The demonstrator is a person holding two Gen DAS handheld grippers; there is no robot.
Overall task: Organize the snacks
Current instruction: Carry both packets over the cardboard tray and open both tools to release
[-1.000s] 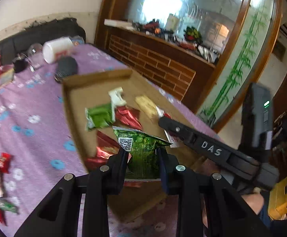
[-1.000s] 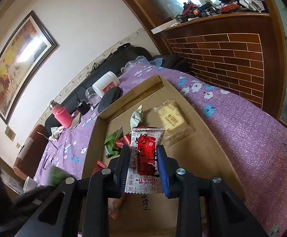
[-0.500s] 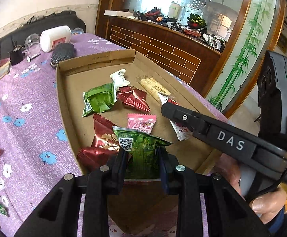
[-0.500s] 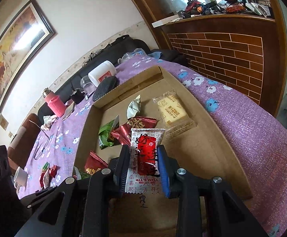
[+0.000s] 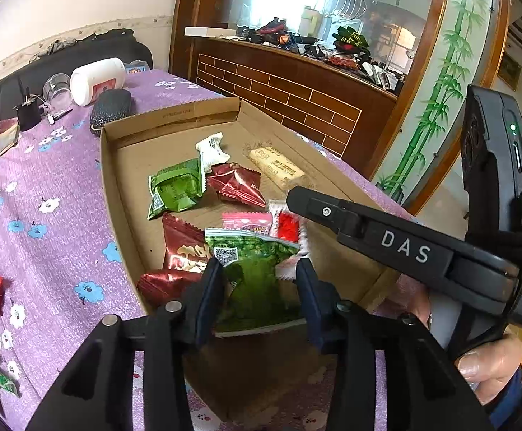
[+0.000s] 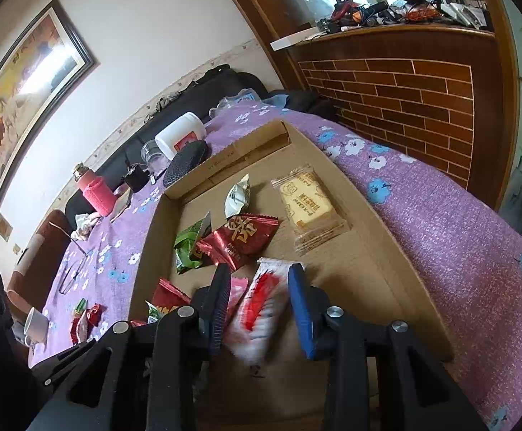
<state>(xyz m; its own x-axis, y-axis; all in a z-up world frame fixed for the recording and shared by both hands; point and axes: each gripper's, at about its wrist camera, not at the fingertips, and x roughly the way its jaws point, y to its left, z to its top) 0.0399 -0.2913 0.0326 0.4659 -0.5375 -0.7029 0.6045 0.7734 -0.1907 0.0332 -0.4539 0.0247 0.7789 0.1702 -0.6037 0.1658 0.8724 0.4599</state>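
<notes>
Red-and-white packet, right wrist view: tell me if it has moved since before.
Yes. The red-and-white packet, blurred, has slipped from the right gripper, now open, toward the box floor.

Black tongs point(image 5: 259, 292) with silver screws, "DAS" lettering; blue pads point(image 6: 298, 309), seemingly ribbed.

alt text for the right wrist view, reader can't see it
The right gripper stands open over a cardboard box, a blurred red-and-white snack packet loose between its fingers. Red, green, white and biscuit packets lie in the box, on a purple floral tablecloth.
</notes>
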